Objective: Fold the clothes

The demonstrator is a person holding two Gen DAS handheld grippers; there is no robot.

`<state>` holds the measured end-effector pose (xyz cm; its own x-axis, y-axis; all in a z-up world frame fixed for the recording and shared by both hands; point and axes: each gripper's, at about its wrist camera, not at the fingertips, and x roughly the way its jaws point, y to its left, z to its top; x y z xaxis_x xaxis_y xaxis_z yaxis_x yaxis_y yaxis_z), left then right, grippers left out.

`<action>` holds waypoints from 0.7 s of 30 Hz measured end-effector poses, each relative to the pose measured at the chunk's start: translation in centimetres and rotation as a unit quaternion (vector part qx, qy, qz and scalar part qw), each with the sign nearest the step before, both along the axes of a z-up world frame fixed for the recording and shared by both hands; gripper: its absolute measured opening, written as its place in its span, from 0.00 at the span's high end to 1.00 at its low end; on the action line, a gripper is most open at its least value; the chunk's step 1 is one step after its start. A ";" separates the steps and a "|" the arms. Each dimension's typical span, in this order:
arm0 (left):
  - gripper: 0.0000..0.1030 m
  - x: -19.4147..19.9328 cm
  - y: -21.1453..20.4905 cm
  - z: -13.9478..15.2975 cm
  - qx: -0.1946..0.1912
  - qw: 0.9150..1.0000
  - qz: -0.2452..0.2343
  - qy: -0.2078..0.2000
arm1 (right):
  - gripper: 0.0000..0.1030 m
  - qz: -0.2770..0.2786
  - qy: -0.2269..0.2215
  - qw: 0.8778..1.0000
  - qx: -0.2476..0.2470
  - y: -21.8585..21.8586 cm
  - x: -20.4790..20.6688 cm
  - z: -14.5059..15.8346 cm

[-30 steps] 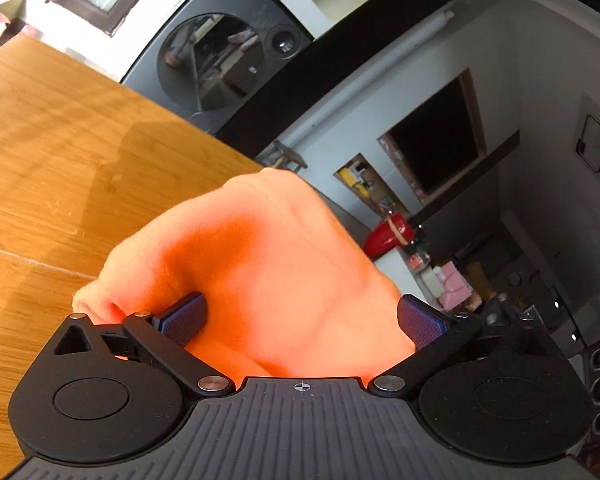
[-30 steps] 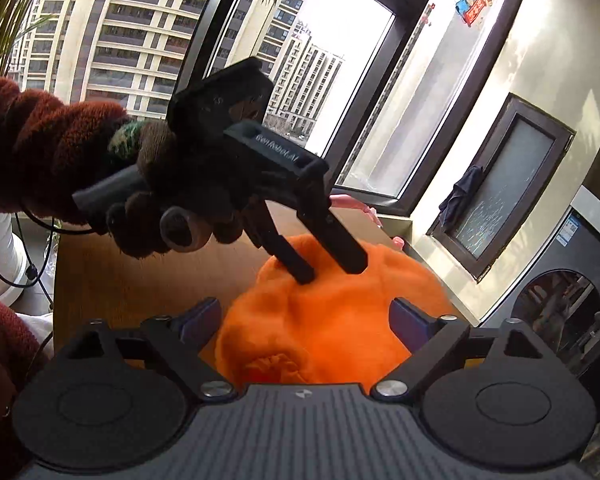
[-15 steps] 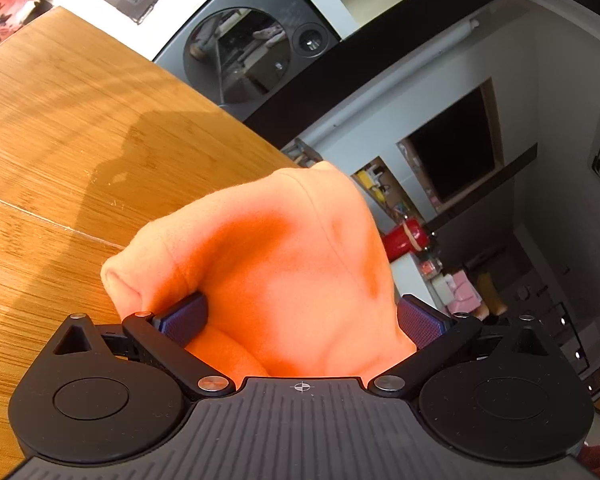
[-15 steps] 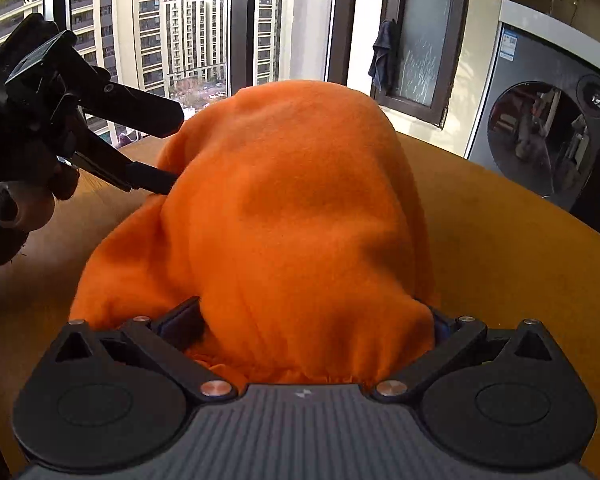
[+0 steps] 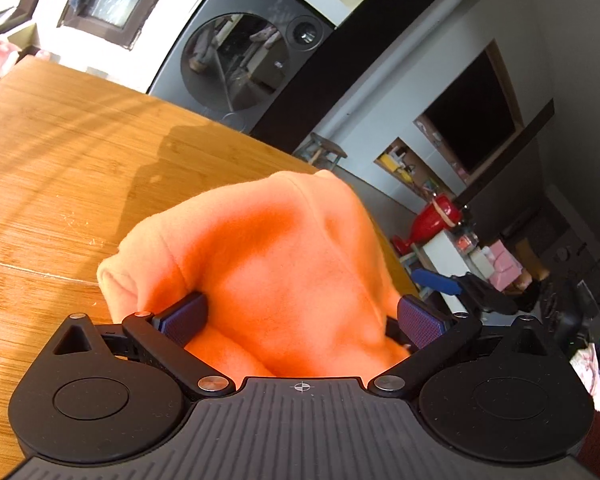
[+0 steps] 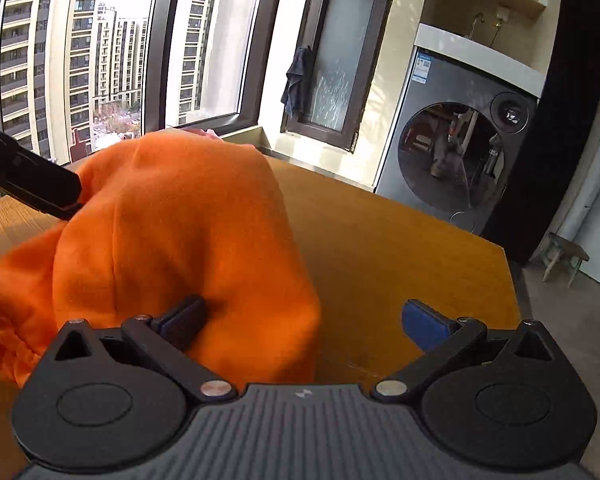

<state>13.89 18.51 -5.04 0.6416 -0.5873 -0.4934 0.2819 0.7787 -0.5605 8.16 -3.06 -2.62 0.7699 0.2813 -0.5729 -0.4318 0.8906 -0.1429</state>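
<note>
Orange fleece garment (image 5: 284,264): bunched on worktop (image 5: 60,168). Left tool (image 5: 304,320) spread, straddling fabric; right tool (image 6: 304,320) released, cloth against one pad. I clench before lifting.

Orange garment (image 6: 172,240) fills table's (image 6: 400,248) left; right side lies bare.

High-rise flat, washing machine (image 6: 456,152) by window (image 6: 112,52), wooden table (image 5: 60,152), cluttered shelves (image 5: 412,168) beyond
</note>
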 end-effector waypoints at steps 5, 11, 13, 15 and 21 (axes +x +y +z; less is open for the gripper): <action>0.00 -0.9 -2.5 1.0 0.094 0.995 -0.003 -0.016 | 0.00 -0.006 0.014 0.999 0.046 -1.0 0.5 -0.3; 0.00 -0.6 -3.4 0.9 0.111 0.994 0.002 -0.014 | 0.00 0.123 -0.009 0.990 0.063 -0.4 -4.2 2.1; 0.00 -0.6 -3.5 0.9 0.112 0.994 0.002 -0.013 | 0.00 0.160 -0.022 0.987 0.004 1.1 -6.0 0.8; 0.00 -0.6 -3.5 1.0 0.115 0.993 0.003 -0.011 | 0.00 0.159 -0.050 0.984 -0.057 2.6 -7.0 -1.2; 0.00 -1.5 -2.7 1.6 0.107 0.994 0.021 -0.007 | 0.00 0.150 -0.050 0.986 -0.050 3.0 -7.0 -1.9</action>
